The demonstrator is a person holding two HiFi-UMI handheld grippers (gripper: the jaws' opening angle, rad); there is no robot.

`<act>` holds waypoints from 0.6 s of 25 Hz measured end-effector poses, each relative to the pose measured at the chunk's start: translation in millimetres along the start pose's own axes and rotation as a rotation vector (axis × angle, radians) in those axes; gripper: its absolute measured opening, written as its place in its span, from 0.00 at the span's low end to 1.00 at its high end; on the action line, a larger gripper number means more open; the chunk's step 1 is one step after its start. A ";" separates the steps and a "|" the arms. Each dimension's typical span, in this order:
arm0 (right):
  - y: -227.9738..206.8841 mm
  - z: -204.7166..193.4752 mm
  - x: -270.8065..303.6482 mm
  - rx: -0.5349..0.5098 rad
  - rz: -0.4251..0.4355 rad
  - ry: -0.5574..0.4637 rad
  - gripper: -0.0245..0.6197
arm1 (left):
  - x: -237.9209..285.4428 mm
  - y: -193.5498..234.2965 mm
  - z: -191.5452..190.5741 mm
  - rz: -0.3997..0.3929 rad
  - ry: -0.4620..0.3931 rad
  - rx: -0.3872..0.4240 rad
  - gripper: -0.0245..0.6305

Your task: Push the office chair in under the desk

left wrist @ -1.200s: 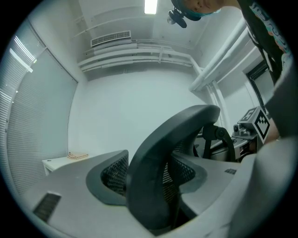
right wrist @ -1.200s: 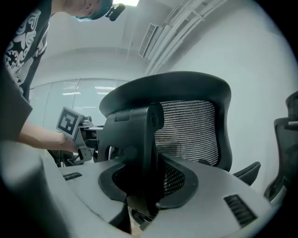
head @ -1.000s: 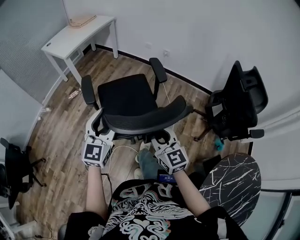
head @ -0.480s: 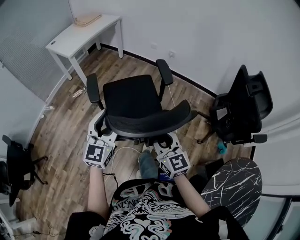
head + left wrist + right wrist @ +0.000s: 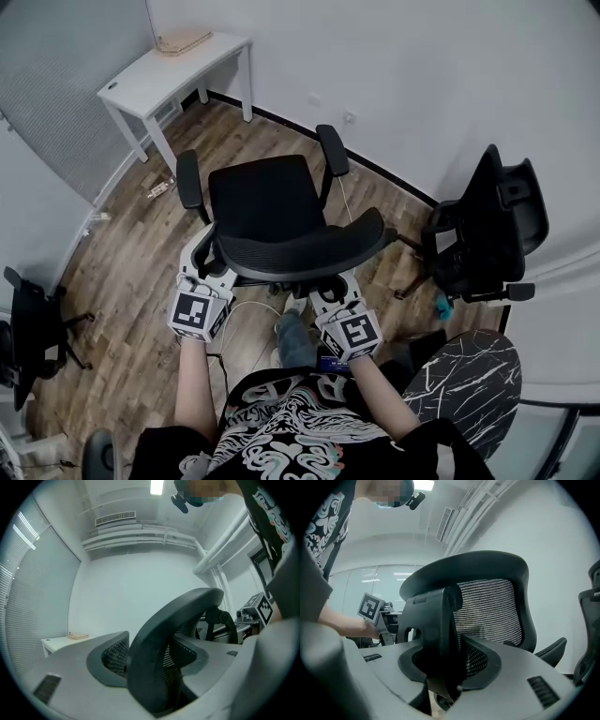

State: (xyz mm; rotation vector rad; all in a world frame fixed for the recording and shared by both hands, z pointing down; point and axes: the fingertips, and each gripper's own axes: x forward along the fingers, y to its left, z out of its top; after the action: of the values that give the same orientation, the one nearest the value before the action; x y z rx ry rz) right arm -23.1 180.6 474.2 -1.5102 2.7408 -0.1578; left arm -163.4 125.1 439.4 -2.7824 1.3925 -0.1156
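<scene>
A black office chair (image 5: 267, 202) stands on the wood floor with its mesh backrest (image 5: 309, 242) toward me. The white desk (image 5: 178, 70) is beyond it at the far left, by the wall, with a gap of floor between them. My left gripper (image 5: 208, 251) is shut on the backrest's left edge (image 5: 159, 639). My right gripper (image 5: 335, 284) holds the black back support (image 5: 440, 634) on the right side. Its jaws are opening slightly, with the support between them.
A second black office chair (image 5: 487, 230) stands at the right by the wall. A round marbled table (image 5: 469, 380) is at my right side. Part of another chair (image 5: 28, 328) shows at the left edge. A cable (image 5: 246, 302) lies on the floor by my feet.
The whole view has shifted a little, with desk and chair sliding right in the picture. Both grippers stay on the backrest. The gap between chair and desk looks about the same.
</scene>
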 end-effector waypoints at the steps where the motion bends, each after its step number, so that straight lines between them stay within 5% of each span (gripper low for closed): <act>1: -2.1 0.4 2.7 -0.001 0.004 0.003 0.20 | 2.6 1.9 1.7 0.003 -0.006 0.003 0.44; 15: -17.9 4.4 33.1 0.018 0.010 -0.024 0.20 | 32.3 25.4 6.5 -0.011 -0.006 -0.001 0.45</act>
State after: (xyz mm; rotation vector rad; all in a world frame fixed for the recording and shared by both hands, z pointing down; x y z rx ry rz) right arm -25.5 142.8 472.8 -1.4835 2.7208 -0.1635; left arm -163.9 84.0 433.2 -2.7886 1.3767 -0.1064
